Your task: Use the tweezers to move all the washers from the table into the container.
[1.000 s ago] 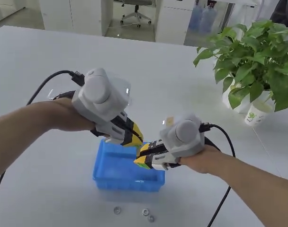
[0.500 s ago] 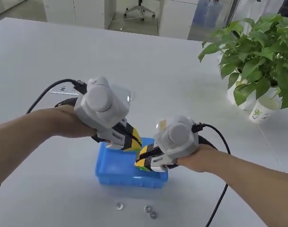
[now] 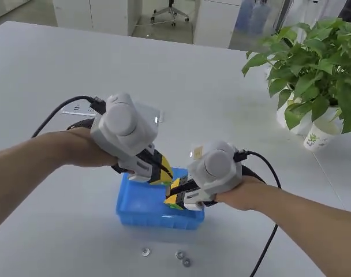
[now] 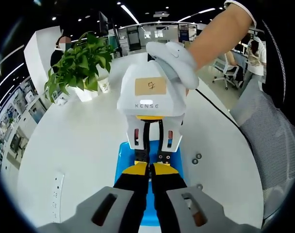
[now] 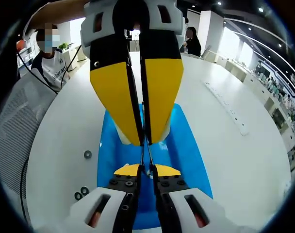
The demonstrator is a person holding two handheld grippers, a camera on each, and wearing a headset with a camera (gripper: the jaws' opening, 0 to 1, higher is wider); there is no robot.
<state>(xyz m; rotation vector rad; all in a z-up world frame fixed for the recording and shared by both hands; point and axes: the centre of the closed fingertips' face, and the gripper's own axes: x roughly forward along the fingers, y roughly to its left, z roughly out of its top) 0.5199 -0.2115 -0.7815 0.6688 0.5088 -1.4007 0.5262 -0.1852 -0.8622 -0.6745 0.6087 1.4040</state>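
My left gripper (image 3: 165, 176) and right gripper (image 3: 171, 196) meet tip to tip above the blue container (image 3: 135, 214). Thin silver tweezers (image 5: 142, 145) run between the two sets of jaws. The right gripper (image 5: 141, 170) is shut on them. Facing it, the yellow jaws of the left gripper (image 5: 146, 141) close around the same tweezers. From the left gripper (image 4: 151, 167) I see the right gripper (image 4: 151, 156) straight ahead over the container (image 4: 122, 160). Three washers (image 3: 179, 254) lie on the white table just in front of the container, also seen as washers (image 5: 84, 190) and washers (image 4: 196, 158).
A potted plant (image 3: 314, 63) stands at the far right of the table. A power strip (image 3: 77, 111) lies behind the left hand, with cables (image 3: 54, 112) trailing from both grippers. Office chairs and people are in the background.
The head camera has shifted a little. Both grippers stay tip to tip over the container, and the washers have not moved.
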